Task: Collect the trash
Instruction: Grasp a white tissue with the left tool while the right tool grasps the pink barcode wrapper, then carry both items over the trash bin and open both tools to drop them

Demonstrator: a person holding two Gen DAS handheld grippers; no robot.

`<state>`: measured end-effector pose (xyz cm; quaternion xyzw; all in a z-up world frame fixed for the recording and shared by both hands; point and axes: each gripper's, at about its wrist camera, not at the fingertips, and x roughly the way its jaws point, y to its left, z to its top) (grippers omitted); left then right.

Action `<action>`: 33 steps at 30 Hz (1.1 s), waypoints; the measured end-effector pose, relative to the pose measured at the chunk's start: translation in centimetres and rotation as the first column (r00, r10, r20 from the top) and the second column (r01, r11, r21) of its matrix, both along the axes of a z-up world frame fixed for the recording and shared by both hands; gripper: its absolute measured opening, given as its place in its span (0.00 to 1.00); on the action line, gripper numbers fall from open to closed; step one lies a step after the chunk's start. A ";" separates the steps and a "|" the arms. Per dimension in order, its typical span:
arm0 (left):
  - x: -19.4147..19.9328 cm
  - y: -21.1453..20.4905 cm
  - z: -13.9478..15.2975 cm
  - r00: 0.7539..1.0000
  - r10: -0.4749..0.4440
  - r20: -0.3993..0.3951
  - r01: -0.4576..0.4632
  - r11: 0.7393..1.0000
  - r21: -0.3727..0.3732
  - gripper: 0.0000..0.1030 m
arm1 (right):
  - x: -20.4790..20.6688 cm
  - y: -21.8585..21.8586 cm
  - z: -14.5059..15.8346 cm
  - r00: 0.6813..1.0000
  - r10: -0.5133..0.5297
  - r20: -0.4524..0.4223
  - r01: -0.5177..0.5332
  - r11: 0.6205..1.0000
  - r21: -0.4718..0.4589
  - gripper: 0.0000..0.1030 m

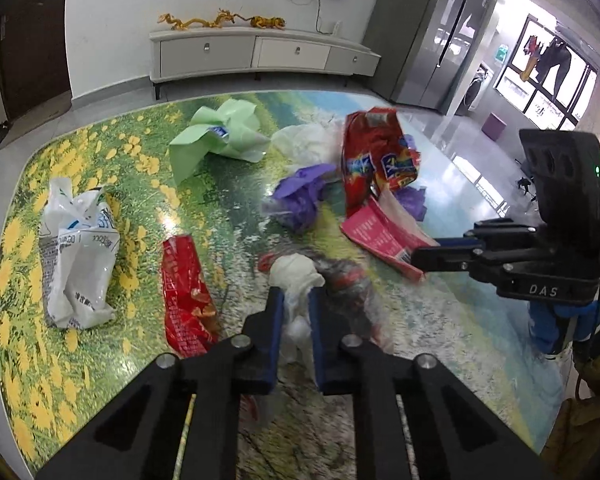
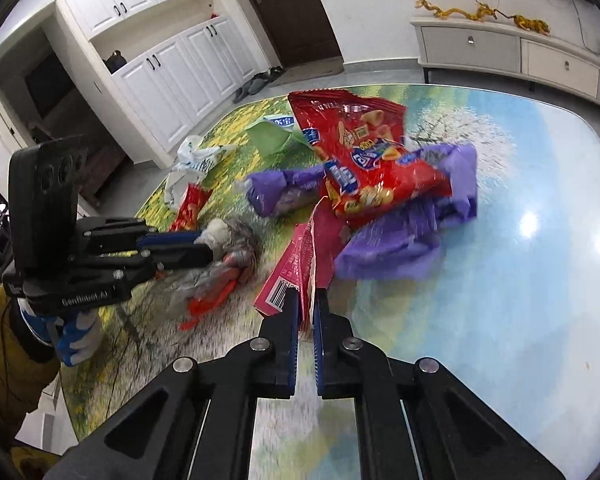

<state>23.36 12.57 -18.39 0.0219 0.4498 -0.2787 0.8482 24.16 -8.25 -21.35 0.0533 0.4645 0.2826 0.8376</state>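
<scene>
Pinching white tissue [image 1: 296, 276], left tool [image 1: 296, 300] (table [image 1: 480, 360] edge near)

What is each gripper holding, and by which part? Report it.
Left gripper pinches a white crumpled tissue wad around its middle. Right gripper clamps the pink carton by its torn open edge.

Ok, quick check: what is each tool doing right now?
Left tool: shut on the white crumpled plastic wrapper.
Right tool: shut on the pink box.
</scene>
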 end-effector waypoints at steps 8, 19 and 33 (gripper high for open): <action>-3.2 0.0 3.3 0.998 0.018 0.056 -0.015 0.998 -0.058 0.11 | -5.3 -2.5 2.6 0.999 -0.029 0.034 0.029 1.000 -0.002 0.06; -8.2 -0.7 4.4 0.999 0.036 0.016 -0.034 0.990 -0.136 0.11 | -11.9 -4.8 4.5 0.995 -0.065 0.074 0.066 0.998 -0.016 0.06; -11.6 -2.7 0.1 0.964 0.177 0.196 -0.219 0.952 0.216 0.11 | -12.6 -5.9 2.3 0.997 -0.056 0.048 0.059 0.996 -0.069 0.06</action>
